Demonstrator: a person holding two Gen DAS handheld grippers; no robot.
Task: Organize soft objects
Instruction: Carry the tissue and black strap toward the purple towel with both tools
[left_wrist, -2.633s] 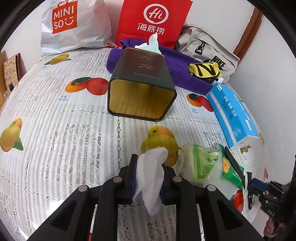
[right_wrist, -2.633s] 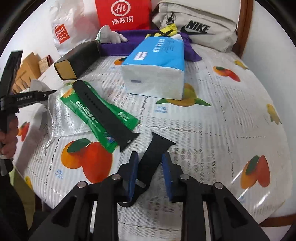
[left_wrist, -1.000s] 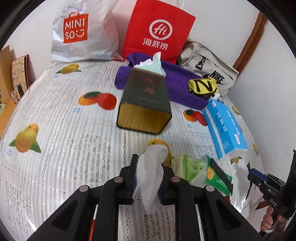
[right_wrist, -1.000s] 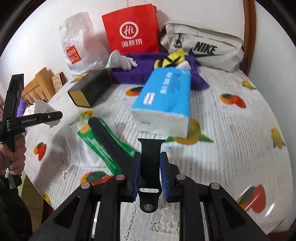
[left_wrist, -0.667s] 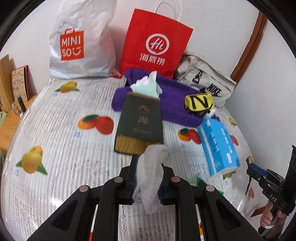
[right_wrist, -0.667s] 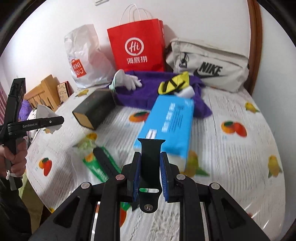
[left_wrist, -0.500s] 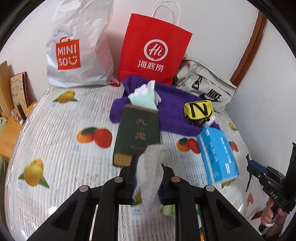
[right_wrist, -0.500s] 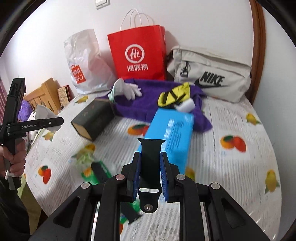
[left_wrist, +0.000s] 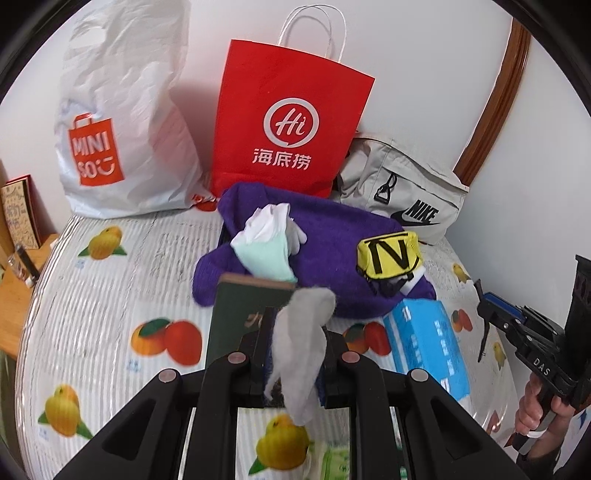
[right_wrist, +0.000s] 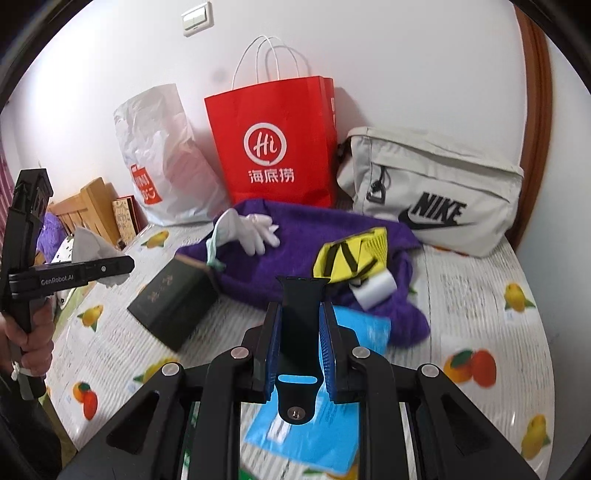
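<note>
A crumpled white tissue (left_wrist: 301, 347), limp and drooping past the fingers, is clamped in the left claw (left_wrist: 295, 354) above the desk (left_wrist: 92, 317). A matte black watch strap (right_wrist: 298, 328), flat, with a slot and a metal pin at its near end, is clamped upright in the right claw (right_wrist: 299, 347). The desk is covered by a white cloth printed with fruit. Near its far edge a purple towel (left_wrist: 332, 258) is spread, with a white glove (right_wrist: 255, 229) and a yellow pouch (left_wrist: 388, 254) on it. A dark green box (right_wrist: 173, 299) and a blue tissue pack (left_wrist: 428, 343) lie nearer. A red paper bag (left_wrist: 291, 129), a white plastic bag (left_wrist: 122, 110) and a grey Nike bag (right_wrist: 436, 192) are set against the white wall.
</note>
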